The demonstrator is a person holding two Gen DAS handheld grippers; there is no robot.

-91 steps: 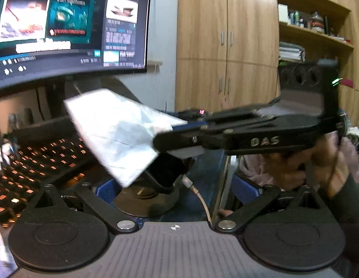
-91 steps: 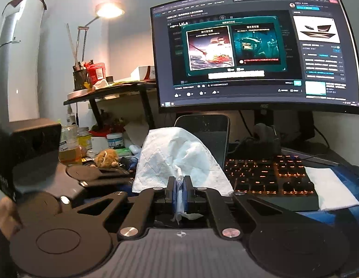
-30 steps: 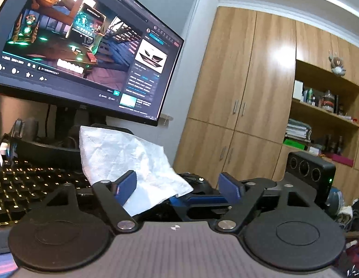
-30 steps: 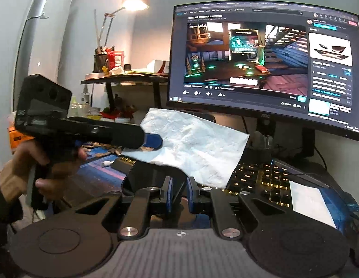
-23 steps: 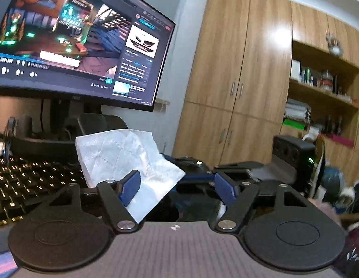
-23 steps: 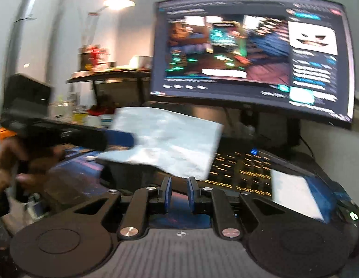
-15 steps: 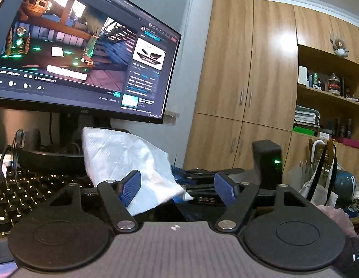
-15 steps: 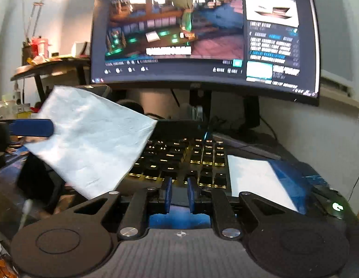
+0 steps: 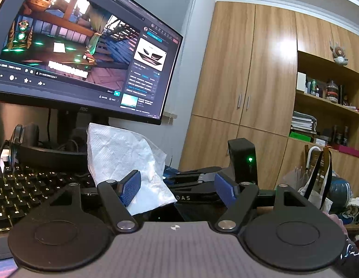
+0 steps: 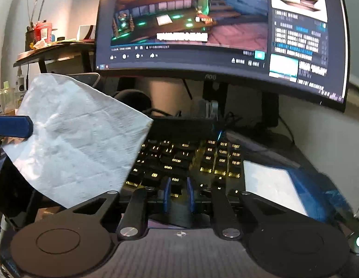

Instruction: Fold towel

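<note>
A white embossed paper towel stands up crumpled just beyond my left gripper, which is open wide. The towel's lower edge lies against the left blue pad and nothing sits between the pads. In the right wrist view the same towel hangs at the left, touching the left gripper's blue finger. What holds it up is hidden. My right gripper is over the keyboard with a narrow gap between its pads and nothing in it.
A backlit keyboard lies under a large monitor. A second flat white towel rests on the blue mat at the right. The right tool's black housing crosses the left wrist view; wooden cupboards stand behind.
Three seconds ago the right gripper was shut on the towel; it has since let go and swung right over the keyboard. The left gripper stays open against the towel.
</note>
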